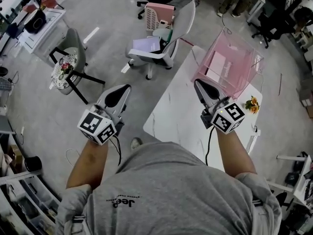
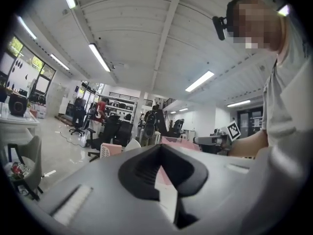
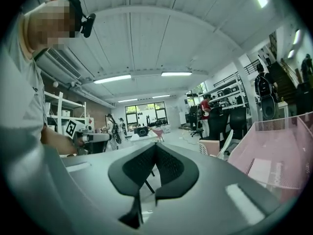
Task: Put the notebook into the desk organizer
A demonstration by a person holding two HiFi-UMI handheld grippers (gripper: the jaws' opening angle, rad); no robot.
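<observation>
A pink mesh desk organizer (image 1: 244,77) stands at the far end of the white table (image 1: 171,116). Inside it lies a pale flat notebook (image 1: 216,66), which the right gripper view shows as a light rectangle behind the mesh (image 3: 266,173). My right gripper (image 1: 197,83) hovers over the table just short of the organizer's near left corner, jaws shut and empty (image 3: 155,146). My left gripper (image 1: 125,88) is held off the table's left side, above the floor, also shut with nothing in it (image 2: 159,148).
A white office chair (image 1: 161,45) with papers on its seat stands beyond the table's far left corner, with a pink crate (image 1: 159,13) behind it. A chair with a floral cushion (image 1: 66,67) is at the left. A small flower (image 1: 252,105) lies on the table's right edge.
</observation>
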